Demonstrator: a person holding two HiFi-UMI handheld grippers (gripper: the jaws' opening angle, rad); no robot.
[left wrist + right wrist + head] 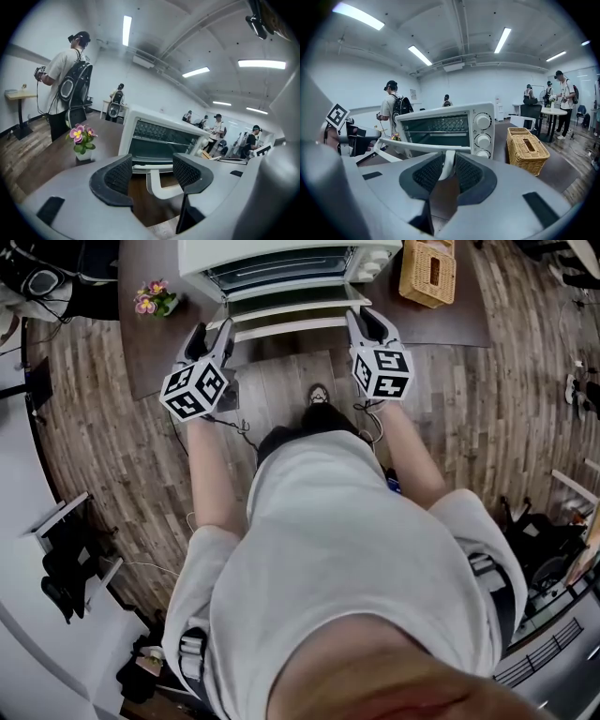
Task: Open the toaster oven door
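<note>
The right gripper (446, 169) has its jaws pinched narrow on the right end of the white door handle (417, 146), with the ribbed pads pressing both sides of the handle's upright arm. The left gripper (152, 171) stands with its jaws spread wide. The handle's left corner lies in the gap between them, and neither pad touches it. In the head view both grippers sit side by side at the near edge of the door (281, 307), left (220, 334) and right (361, 326). The door is swung down toward the person, well open. Behind it the white toaster oven (445, 129) shows its dark cavity and a wire rack (436, 124), with three knobs (482, 122) down its right side. It stands on a dark brown table (150, 348), with a small flower pot (83, 140) to its left and a wicker basket (528, 150) to its right. Several people (65, 89) stand in the room beyond.
</note>
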